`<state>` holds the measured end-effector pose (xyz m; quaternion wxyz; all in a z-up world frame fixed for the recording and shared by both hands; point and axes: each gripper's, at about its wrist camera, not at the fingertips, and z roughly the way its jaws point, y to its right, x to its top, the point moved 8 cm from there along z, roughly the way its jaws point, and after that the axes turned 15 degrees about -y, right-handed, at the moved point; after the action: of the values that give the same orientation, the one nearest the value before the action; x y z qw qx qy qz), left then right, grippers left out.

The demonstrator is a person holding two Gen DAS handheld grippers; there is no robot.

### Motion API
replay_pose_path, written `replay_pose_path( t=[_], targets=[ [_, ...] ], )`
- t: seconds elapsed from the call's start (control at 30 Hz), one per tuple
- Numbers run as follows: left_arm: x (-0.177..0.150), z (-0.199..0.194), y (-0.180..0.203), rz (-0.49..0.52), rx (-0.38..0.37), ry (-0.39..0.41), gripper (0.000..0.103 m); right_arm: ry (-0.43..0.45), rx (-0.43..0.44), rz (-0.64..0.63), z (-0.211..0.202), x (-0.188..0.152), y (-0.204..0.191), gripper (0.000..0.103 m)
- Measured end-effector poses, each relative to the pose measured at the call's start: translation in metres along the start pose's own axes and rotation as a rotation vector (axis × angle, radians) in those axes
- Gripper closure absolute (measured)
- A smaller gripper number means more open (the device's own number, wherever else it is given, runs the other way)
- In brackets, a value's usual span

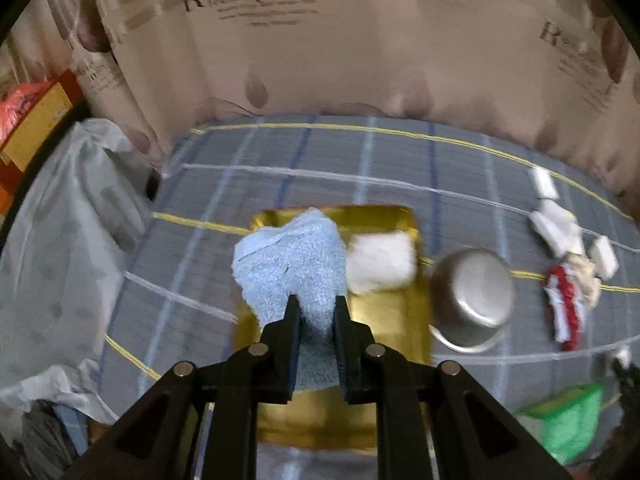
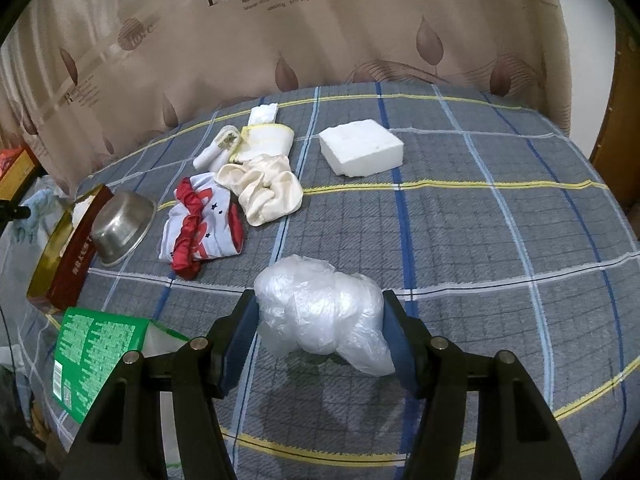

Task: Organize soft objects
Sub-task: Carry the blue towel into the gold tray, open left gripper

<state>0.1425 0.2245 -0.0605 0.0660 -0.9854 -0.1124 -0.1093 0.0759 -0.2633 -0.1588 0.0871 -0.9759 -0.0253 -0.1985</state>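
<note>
Now, left hold: our left hand-held gripper (image 1: 317, 312) is clamped on the light blue towel (image 1: 292, 264), which bunches up past the fingers while we carry it above the gold tray (image 1: 384, 320).
Why there: we judge the tray is the collecting place, since a white folded cloth (image 1: 380, 264) already lies in it.
Right hold: our right hand-held gripper (image 2: 320, 320) has its pads on both sides of the crumpled plastic bag (image 2: 324, 312), squeezing it just above the bed (image 2: 500, 240).
Edges: the steel bowl (image 1: 472, 300) sits just beside the tray's right rim; the tray's near half is bare.
Open room: the bed is clear to the right of the bag; the foam block (image 2: 360, 152) and the pile of cloths (image 2: 256, 188) lie well apart from it.
Green box (image 2: 96, 356): it lies near our right fingers, on the left.
</note>
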Motion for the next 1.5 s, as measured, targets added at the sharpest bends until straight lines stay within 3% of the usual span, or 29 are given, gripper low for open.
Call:
replay_pose_path(
  t=[0.17, 0.63, 0.8, 0.87, 1.07, 1.3, 1.5],
  targets=[
    [0.014, 0.025, -0.025, -0.047, -0.037, -0.019, 0.088, 0.043, -0.027, 0.012, -0.017, 0.003, -0.001, 0.045],
    [0.038, 0.073, -0.025, -0.034, -0.035, -0.069, 0.087, 0.090, -0.066, 0.057, -0.054, -0.006, -0.005, 0.045],
    [0.035, 0.083, -0.030, -0.050, -0.009, -0.092, 0.084, 0.092, -0.061, 0.064, -0.060, -0.006, -0.009, 0.045],
    [0.032, 0.086, -0.031, -0.051, 0.001, -0.114, 0.076, 0.094, -0.069, 0.057, -0.061, -0.004, -0.012, 0.045],
    [0.031, 0.080, -0.031, -0.029, -0.015, -0.090, 0.065, 0.086, -0.079, 0.040, -0.059, -0.003, -0.021, 0.045],
    [0.021, 0.059, -0.032, -0.050, -0.081, -0.044, 0.064, 0.077, -0.081, 0.010, -0.056, 0.000, -0.035, 0.045],
    [-0.007, 0.034, -0.041, -0.067, -0.084, 0.002, 0.064, 0.069, -0.062, -0.053, -0.054, 0.008, -0.063, 0.045]
  ],
)
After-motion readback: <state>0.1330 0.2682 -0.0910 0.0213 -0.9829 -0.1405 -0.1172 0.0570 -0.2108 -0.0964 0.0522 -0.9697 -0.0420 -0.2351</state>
